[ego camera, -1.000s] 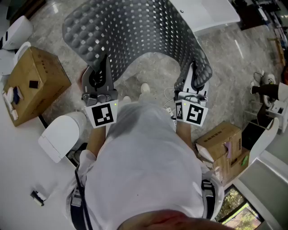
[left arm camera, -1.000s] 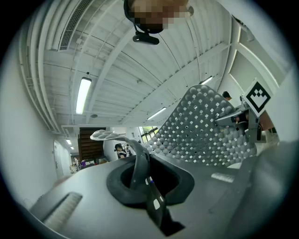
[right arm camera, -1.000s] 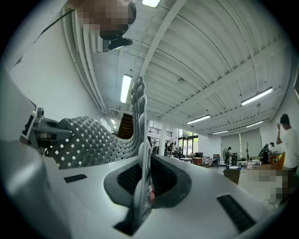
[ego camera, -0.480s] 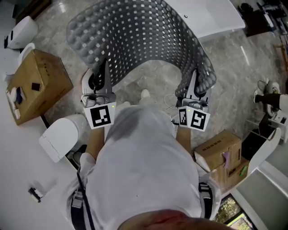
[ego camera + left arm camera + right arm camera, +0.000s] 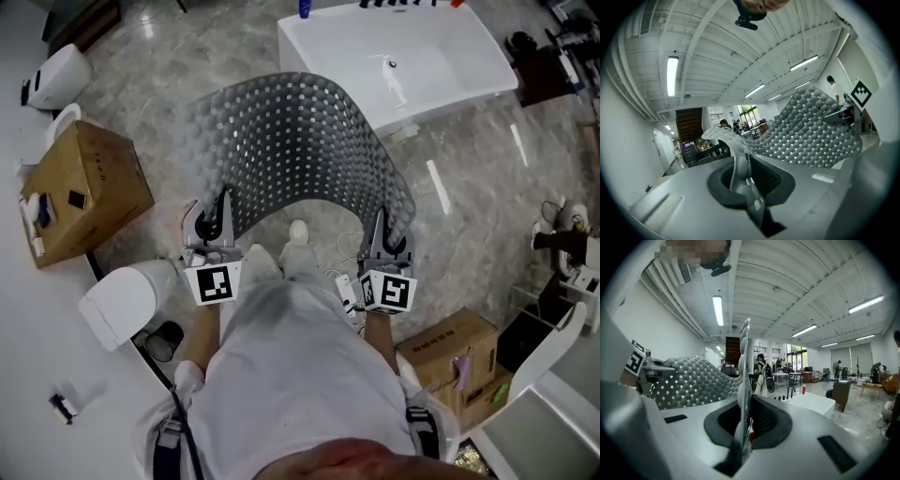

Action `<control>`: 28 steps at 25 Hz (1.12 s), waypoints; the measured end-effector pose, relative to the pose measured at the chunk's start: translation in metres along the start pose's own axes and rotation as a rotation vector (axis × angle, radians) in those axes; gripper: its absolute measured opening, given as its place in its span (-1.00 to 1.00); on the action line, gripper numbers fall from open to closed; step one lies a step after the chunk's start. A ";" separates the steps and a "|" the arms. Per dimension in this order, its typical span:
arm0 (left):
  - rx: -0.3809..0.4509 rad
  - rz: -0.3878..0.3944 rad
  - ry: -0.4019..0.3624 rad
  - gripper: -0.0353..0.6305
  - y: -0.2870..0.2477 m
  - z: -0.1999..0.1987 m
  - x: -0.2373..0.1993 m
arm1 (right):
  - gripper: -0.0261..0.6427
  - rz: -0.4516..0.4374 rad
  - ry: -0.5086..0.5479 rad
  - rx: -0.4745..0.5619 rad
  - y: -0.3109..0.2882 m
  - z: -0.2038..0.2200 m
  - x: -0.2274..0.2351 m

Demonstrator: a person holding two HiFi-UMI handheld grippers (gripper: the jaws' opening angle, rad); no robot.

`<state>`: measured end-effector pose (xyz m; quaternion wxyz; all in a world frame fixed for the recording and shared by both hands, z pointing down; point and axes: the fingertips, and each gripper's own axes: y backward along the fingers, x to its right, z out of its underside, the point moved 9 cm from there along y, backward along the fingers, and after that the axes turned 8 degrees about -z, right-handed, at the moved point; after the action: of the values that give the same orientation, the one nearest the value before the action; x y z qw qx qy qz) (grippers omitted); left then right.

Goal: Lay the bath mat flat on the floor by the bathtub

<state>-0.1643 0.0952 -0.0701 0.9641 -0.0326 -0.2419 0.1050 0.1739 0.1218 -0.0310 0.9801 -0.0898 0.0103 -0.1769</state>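
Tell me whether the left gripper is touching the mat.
Touching. The left gripper pinches the mat by its edge; the left gripper view shows the jaws closed on it.

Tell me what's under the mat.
The mat is held up, arched over grey floor; a white shoe shows by its near edge. The floor beneath its span is covered, so anything there can't be seen.

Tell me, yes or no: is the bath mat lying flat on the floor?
No, the bath mat arches up, its near corners clamped in the left gripper and right gripper.
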 end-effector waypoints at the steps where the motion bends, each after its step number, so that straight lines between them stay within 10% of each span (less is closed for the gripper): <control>1: -0.010 -0.005 0.008 -0.87 0.000 0.002 0.005 | -0.86 -0.010 -0.007 -0.006 -0.002 0.005 0.005; 28: -0.024 -0.129 0.236 -0.86 0.195 0.048 -0.012 | -0.86 -0.126 0.043 0.000 0.127 0.000 -0.110</control>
<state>-0.2334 0.2839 -0.0554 0.9901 -0.0408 -0.1297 0.0351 0.1148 0.2768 -0.0548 0.9665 -0.0862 0.0259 -0.2403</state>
